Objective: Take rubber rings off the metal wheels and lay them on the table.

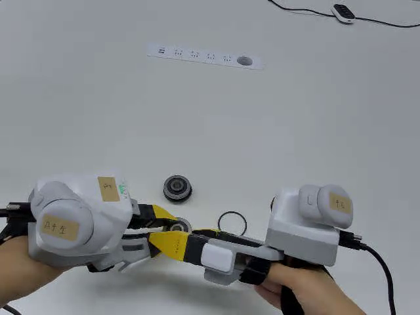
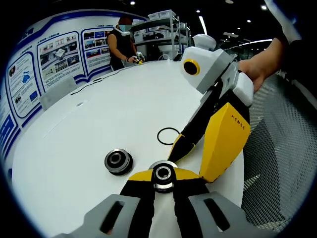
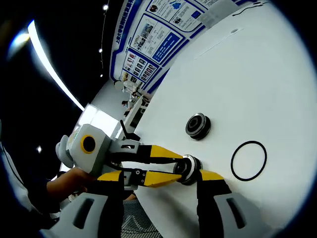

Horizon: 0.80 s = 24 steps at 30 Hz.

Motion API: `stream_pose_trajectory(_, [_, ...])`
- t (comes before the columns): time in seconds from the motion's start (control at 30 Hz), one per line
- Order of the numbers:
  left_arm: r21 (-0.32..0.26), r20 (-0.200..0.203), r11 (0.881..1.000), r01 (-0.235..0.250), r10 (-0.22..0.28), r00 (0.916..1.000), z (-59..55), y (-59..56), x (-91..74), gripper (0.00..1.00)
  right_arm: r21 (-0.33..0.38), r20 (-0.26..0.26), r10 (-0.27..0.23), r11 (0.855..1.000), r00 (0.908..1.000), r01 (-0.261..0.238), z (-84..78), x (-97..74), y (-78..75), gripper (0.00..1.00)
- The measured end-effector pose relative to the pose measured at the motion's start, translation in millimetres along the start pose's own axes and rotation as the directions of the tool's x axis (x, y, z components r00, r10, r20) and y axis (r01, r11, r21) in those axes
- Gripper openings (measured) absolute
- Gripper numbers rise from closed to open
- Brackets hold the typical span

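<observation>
My left gripper [image 1: 169, 226] [image 2: 163, 182] is shut on a small metal wheel [image 1: 178, 227] [image 2: 163, 175] [image 3: 190, 169] with a bare silvery rim, held just above the table. My right gripper [image 1: 181, 239] [image 3: 174, 181] reaches in from the right and stands open. One of its yellow fingertips [image 3: 208, 175] rests against that wheel. A loose black rubber ring [image 1: 232, 223] [image 2: 168, 136] [image 3: 249, 160] lies flat on the table just beyond. A second wheel [image 1: 178, 188] [image 2: 118, 161] [image 3: 198, 125], with black rubber around it, sits on the table farther off.
A white power strip [image 1: 204, 56] lies at the far side of the white table [image 1: 295, 131]. A black cable with a small white box [image 1: 343, 13] runs along the far right. The table's near edge is just under my hands. A person [image 2: 121, 42] stands far off.
</observation>
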State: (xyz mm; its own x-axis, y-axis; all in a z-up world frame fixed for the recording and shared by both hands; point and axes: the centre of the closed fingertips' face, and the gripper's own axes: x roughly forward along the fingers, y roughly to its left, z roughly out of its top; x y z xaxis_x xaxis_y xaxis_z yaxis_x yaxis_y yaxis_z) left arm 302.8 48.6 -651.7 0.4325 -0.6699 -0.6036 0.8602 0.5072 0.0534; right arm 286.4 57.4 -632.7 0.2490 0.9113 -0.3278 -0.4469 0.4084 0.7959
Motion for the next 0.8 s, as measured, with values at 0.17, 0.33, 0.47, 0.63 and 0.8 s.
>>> stream_pose_trajectory(0.17, [0.000, 0.001, 1.000, 0.000, 0.000, 1.0000, 0.1, 0.3, -0.3, 0.13, 0.003, 0.006, -0.001, 1.000, 1.0000, 0.001, -1.8, -2.4, -0.9, 0.57])
stream_pose_trajectory(0.33, [-0.001, 0.002, 1.000, 0.000, 0.000, 1.0000, -0.1, 0.5, -0.5, 0.13, -0.002, 0.007, -0.008, 1.000, 0.9999, 0.008, -0.8, -2.4, -1.9, 0.55])
stream_pose_trajectory(0.47, [-0.001, 0.000, 1.000, -0.001, 0.001, 1.0000, -0.5, 0.8, -0.3, 0.13, 0.000, 0.015, -0.033, 0.999, 0.9994, 0.033, -0.4, -2.8, -7.5, 0.50])
stream_pose_trajectory(0.63, [-0.001, 0.001, 1.000, -0.003, 0.003, 1.0000, -0.6, 1.0, -0.3, 0.13, 0.046, 0.037, -0.084, 0.996, 0.9958, 0.083, 1.6, -4.1, -23.0, 0.32])
stream_pose_trajectory(0.8, [-0.002, 0.001, 1.000, -0.003, 0.003, 1.0000, -0.6, 1.5, -0.2, 0.13, 0.048, 0.046, -0.108, 0.993, 0.9930, 0.106, 3.5, -8.3, -29.4, 0.17])
